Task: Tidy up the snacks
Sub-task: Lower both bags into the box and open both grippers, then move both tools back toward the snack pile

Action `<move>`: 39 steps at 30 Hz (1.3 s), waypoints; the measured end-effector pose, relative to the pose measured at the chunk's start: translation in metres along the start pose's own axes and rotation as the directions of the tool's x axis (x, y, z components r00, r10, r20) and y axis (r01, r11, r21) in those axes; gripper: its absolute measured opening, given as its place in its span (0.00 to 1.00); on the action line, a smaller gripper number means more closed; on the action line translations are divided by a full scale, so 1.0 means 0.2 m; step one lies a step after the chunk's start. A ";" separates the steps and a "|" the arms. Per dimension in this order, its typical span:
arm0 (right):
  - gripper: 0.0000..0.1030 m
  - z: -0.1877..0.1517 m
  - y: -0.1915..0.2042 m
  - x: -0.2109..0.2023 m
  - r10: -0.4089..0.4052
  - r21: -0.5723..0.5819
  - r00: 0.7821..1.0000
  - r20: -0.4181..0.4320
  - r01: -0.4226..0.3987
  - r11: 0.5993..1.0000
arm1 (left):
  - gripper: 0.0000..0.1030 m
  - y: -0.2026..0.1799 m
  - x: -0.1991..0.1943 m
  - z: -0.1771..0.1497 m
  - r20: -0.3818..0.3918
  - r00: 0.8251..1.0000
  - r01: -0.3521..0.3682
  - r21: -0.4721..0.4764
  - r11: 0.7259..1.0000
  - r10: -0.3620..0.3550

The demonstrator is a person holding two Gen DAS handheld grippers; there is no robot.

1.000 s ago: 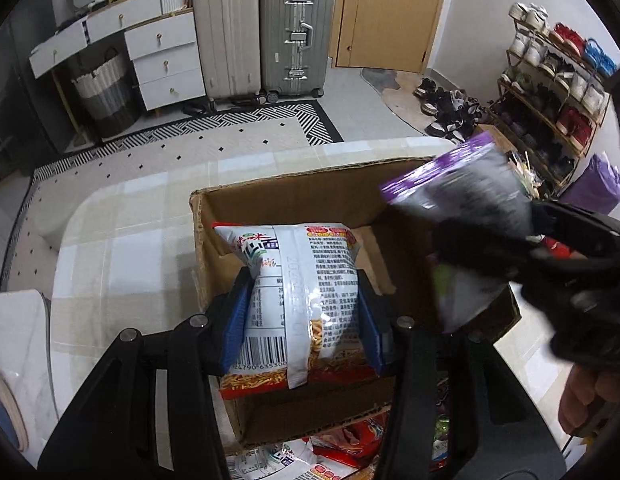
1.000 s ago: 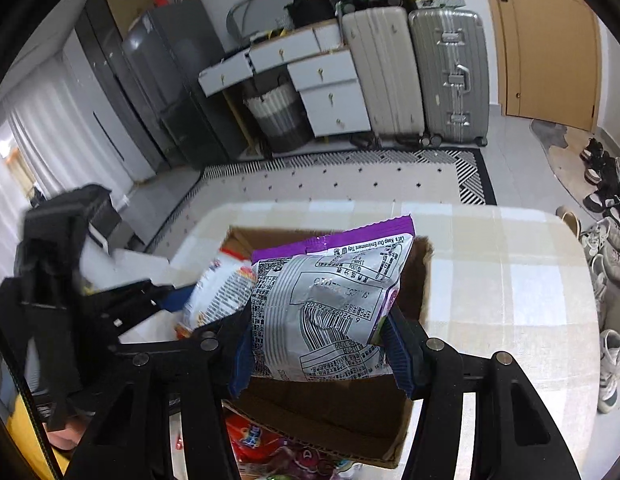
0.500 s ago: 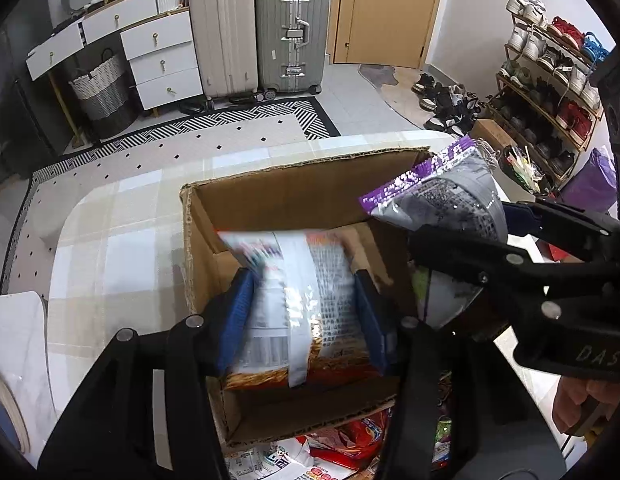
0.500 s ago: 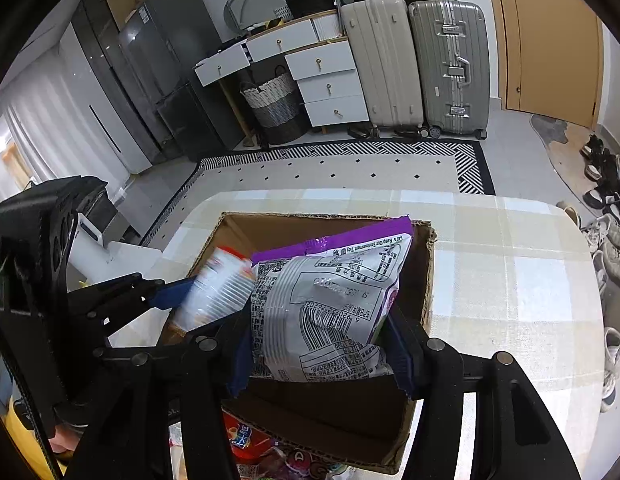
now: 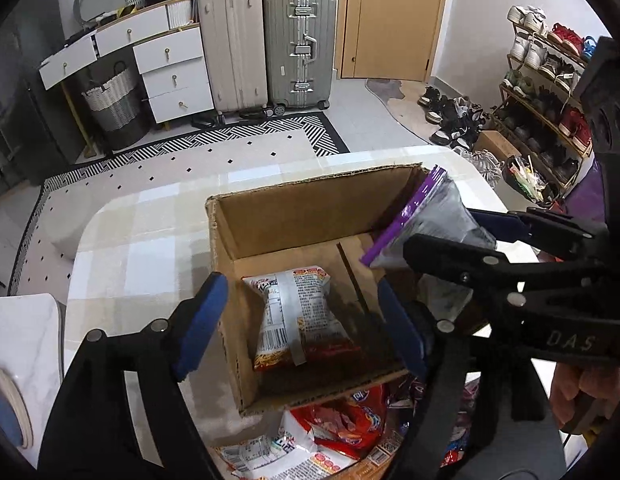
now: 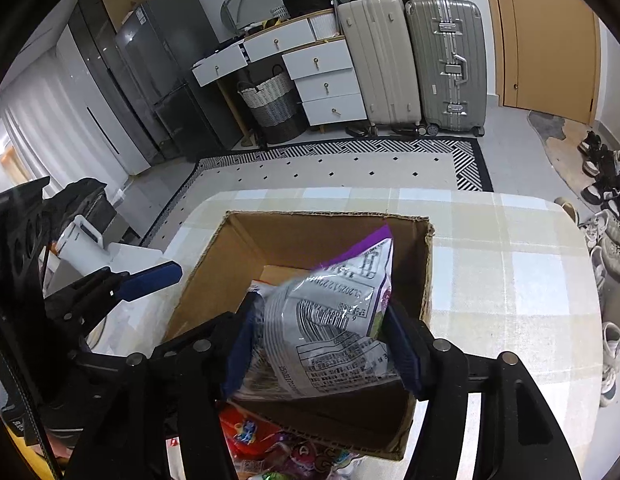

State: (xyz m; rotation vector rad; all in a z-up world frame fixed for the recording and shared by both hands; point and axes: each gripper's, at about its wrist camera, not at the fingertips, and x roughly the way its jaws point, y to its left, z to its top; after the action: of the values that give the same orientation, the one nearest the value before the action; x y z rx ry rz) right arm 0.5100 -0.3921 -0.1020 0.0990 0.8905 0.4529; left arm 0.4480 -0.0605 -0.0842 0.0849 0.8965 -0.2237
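Note:
An open cardboard box (image 5: 310,204) (image 6: 330,228) stands on the checked table. A red and white snack bag (image 5: 299,316) lies on the box floor. My left gripper (image 5: 301,324) is open and empty above the box, its blue pads on either side of the bag. My right gripper (image 6: 322,344) is shut on a purple and silver snack bag (image 6: 338,332) and holds it tilted over the box's right side; the bag also shows in the left wrist view (image 5: 430,216).
Several loose snack packets (image 5: 334,436) (image 6: 269,448) lie on the table in front of the box. The table edge (image 5: 81,248) curves at the left. Suitcases (image 5: 265,44), drawers and a shoe rack (image 5: 546,92) stand beyond on the floor.
My left gripper opened and let go of the red and white bag, which dropped onto the box floor. My right gripper tipped the purple bag further over the box.

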 end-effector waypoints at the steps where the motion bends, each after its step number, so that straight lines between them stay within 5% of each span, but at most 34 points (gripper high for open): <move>1: 0.61 0.00 0.00 -0.02 0.001 0.002 1.000 0.006 -0.001 1.000 | 0.76 0.00 -0.03 -0.01 0.004 1.000 -0.004 0.000 1.000 0.004; 11: 0.61 -0.04 0.10 -0.30 0.005 -0.034 0.992 0.124 -0.001 0.999 | 0.77 -0.08 -0.34 -0.11 0.058 0.998 -0.029 0.018 0.999 0.028; 18: 0.61 -0.19 0.29 -0.69 0.008 -0.111 0.960 0.281 0.024 0.994 | 0.79 -0.17 -0.70 -0.25 0.139 0.990 -0.032 0.020 0.999 0.029; 29: 0.80 -0.70 0.47 -1.21 0.035 -0.107 0.900 0.435 0.013 0.994 | 0.87 -0.24 -1.30 -0.66 0.281 0.960 -0.011 -0.023 1.000 0.017; 33: 0.89 -0.94 0.52 -1.33 0.022 -0.117 0.875 0.484 0.040 0.992 | 0.99 -0.23 -1.46 -0.86 0.331 0.943 -0.019 -0.045 0.999 0.033; 39: 0.98 -1.19 0.52 -1.38 0.010 -0.096 0.870 0.492 0.043 0.994 | 0.99 -0.21 -1.60 -1.14 0.361 0.932 -0.014 -0.056 0.998 0.033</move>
State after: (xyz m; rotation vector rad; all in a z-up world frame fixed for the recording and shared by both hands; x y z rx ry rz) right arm 0.1428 -0.4394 -0.0241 0.1050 0.3614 0.4299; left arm 0.0716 -0.0134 0.0257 0.0040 0.5321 -0.1854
